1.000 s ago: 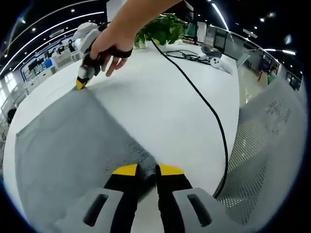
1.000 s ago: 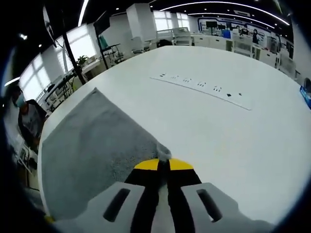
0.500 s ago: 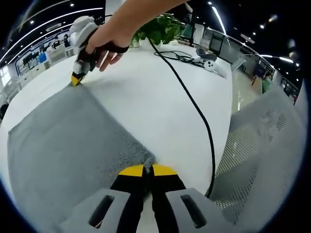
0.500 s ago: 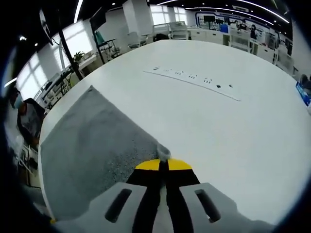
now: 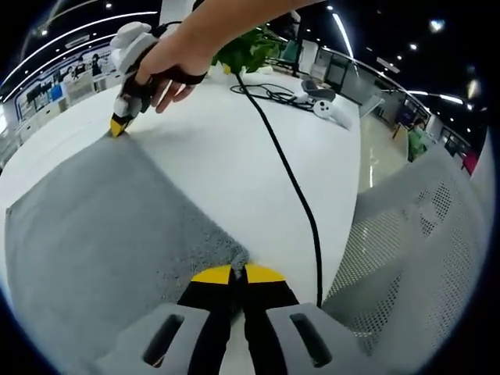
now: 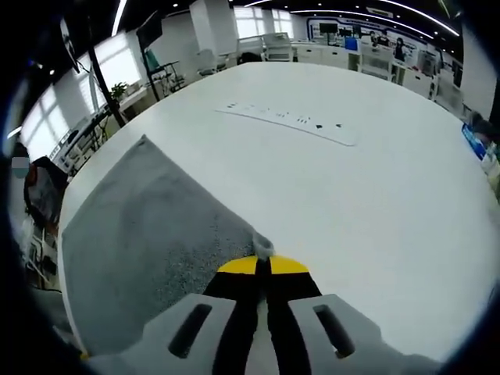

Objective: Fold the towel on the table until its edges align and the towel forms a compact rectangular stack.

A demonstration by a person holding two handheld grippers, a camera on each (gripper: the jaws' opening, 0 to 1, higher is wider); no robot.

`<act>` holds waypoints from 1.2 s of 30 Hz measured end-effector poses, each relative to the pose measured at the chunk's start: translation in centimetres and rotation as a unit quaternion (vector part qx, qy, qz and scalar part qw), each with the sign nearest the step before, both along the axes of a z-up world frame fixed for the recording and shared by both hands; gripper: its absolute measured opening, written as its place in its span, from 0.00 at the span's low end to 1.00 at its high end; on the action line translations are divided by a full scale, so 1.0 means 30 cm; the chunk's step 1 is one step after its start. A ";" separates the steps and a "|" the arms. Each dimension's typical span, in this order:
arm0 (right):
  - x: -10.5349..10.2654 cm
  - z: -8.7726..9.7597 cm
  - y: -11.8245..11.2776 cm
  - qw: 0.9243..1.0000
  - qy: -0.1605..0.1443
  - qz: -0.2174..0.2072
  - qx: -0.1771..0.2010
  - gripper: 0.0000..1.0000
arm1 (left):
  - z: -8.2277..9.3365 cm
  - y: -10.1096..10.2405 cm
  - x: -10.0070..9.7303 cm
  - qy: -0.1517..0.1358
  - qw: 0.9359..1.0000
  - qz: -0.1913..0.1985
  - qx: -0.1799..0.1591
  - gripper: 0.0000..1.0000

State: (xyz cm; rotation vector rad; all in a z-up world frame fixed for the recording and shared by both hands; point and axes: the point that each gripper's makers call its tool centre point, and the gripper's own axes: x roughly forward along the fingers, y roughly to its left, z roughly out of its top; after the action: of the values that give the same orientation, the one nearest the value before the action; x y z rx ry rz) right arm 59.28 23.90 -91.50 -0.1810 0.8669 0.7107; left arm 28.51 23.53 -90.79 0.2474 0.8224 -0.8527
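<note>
The towel is a plain grey cloth with a fine nubbly pile, spread open in a single layer on the white worktop, flat and nearly free of wrinkles. In the left gripper view its near right corner is pinched at the bottom of the picture and its far right corner is pinned at the upper left, with the straight edge running between them. In the right gripper view the towel stretches away to the left from a small pinched tuft of corner.
</note>
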 end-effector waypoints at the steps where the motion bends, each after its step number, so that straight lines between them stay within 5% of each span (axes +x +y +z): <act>1: 0.002 0.000 -0.010 1.000 -0.001 -0.002 -0.001 0.00 | 0.001 -0.009 0.000 0.000 1.000 -0.002 -0.001 0.03; 36: 0.020 0.036 -0.298 0.998 -0.035 -0.049 -0.022 0.00 | 0.050 -0.293 0.020 -0.002 0.998 -0.048 -0.050 0.03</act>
State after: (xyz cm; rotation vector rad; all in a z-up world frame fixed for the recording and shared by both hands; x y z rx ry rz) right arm 59.89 14.95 -90.42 -0.1995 0.8199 0.5908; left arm 29.12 14.75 -89.29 0.2020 0.7662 -0.9794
